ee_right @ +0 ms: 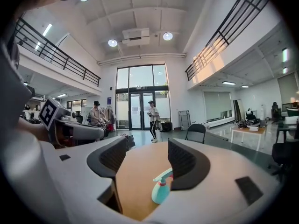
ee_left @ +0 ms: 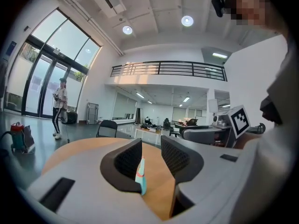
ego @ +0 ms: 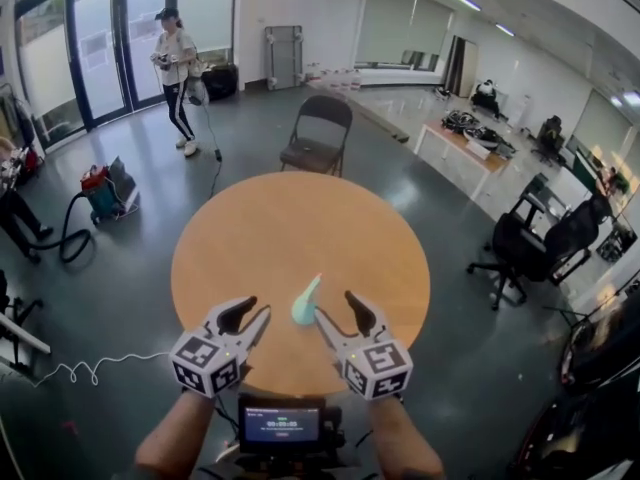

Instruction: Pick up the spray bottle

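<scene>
Shows the teal spray bottle [ego: 306, 303] upright on the round tabletop [ego: 300, 218], toward its near edge. Sets the left gripper [ego: 250, 316] and right gripper [ego: 338, 313] either side of it, jaws of both apart, clamped on nothing. Places a black chair [ego: 318, 133] beyond.
</scene>
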Tool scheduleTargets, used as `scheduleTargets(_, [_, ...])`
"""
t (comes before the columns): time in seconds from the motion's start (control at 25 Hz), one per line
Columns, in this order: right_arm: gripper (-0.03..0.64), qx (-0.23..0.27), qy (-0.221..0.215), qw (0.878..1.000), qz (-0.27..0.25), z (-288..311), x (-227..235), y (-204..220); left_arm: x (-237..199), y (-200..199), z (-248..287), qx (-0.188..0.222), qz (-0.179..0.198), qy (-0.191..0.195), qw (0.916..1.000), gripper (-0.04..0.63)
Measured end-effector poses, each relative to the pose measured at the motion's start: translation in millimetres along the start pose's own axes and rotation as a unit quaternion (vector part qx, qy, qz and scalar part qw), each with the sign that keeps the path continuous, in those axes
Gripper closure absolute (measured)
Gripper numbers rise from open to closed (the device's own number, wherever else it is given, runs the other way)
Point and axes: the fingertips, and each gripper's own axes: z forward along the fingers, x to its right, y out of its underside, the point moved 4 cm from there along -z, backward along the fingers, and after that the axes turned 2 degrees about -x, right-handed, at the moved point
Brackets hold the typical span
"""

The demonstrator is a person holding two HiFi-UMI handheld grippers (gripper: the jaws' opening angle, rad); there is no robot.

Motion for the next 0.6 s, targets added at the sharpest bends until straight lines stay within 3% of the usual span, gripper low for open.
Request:
scheduleTargets(0.16, [0.319,-0.016,-0.024,1.000,0.004,19.3,23.7,15.1,-13.1,14.8,23.7,-0.012,-0.016,-0.026,0.9995,0.459])
scheduleTargets(0.28, [0.264,-0.040,-0.046,0.998,0.003,35.9,32.4,38.2,-23.2,34.5,36.8,-0.028,-0.030,-0.042,0.9983,0.457])
scheduleTargets(0.6, [0.261,-0.080,-0.057,0.995,0.016,70.2,37.7,95.2,-62.2,89.9,60.5,-0.077,-0.047,-0.055,0.9945,0.419])
